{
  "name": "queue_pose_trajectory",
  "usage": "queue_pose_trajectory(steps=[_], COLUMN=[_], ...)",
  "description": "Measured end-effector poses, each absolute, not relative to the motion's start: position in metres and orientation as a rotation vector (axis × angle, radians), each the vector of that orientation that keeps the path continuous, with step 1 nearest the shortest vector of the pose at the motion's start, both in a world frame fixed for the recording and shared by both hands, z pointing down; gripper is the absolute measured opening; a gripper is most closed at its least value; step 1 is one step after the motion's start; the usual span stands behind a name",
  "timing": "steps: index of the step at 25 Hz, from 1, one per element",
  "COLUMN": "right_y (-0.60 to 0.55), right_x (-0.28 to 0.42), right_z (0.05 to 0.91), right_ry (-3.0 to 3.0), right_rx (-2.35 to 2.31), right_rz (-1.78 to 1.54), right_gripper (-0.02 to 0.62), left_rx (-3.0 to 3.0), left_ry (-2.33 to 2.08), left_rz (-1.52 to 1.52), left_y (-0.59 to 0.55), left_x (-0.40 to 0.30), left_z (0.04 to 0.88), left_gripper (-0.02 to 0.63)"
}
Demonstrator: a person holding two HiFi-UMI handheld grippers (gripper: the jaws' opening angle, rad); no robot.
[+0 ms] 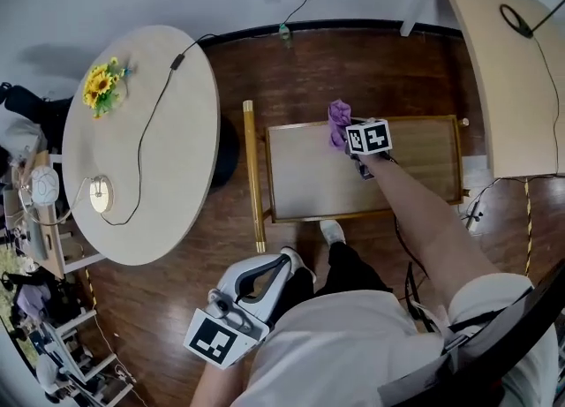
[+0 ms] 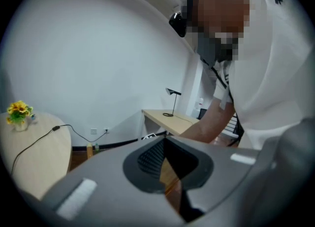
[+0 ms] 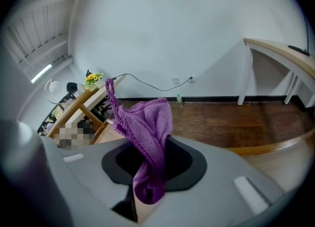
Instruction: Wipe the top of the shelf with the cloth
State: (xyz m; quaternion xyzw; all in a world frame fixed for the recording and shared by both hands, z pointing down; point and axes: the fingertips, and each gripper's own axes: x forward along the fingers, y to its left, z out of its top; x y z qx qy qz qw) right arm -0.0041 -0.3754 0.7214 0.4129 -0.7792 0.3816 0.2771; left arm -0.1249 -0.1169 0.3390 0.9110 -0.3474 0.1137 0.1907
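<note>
The shelf top [image 1: 309,189] is a pale wooden rectangle with a raised rim, seen from above in the head view. My right gripper [image 1: 351,137] reaches over its far edge, shut on a purple knitted cloth [image 1: 339,121]. In the right gripper view the cloth [image 3: 147,122] is pinched between the jaws [image 3: 143,190] and its free end stands up in a bunch. My left gripper [image 1: 284,264] is held low by the person's body, off the shelf, with its jaws closed together and nothing between them [image 2: 172,172].
A round table [image 1: 168,167] at the left carries sunflowers [image 1: 103,86], a black cable and a small round lamp [image 1: 100,193]. A desk [image 1: 512,79] stands at the upper right. The person's shoe [image 1: 332,231] is by the shelf's near edge.
</note>
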Motion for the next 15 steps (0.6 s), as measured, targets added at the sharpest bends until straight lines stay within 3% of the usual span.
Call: queue_pose_trajectory(steps=[15], right_y=[-0.351], right_x=[0.312], right_z=[0.726], right_ry=[-1.696], right_rx=[1.535], right_rz=[1.008], right_gripper=[0.101], left_rx=[2.645], left_ry=[-0.734], left_rz=[0.361], left_y=[-0.132], left_x=[-0.056], left_z=[0.344], left_gripper=[0.018])
